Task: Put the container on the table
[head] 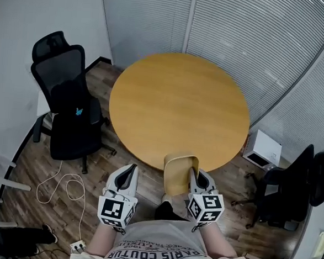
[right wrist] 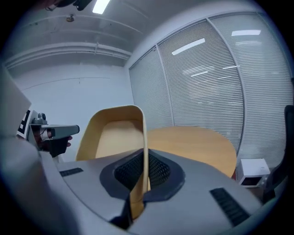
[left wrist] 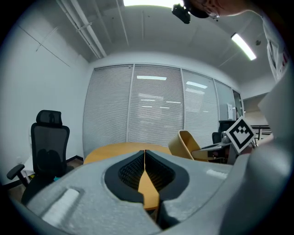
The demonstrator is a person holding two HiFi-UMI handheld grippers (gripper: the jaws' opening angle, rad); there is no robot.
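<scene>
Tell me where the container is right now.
Head view, lower centre: the container is held at the round table's near edge, its right wall pinched by the right gripper.
</scene>
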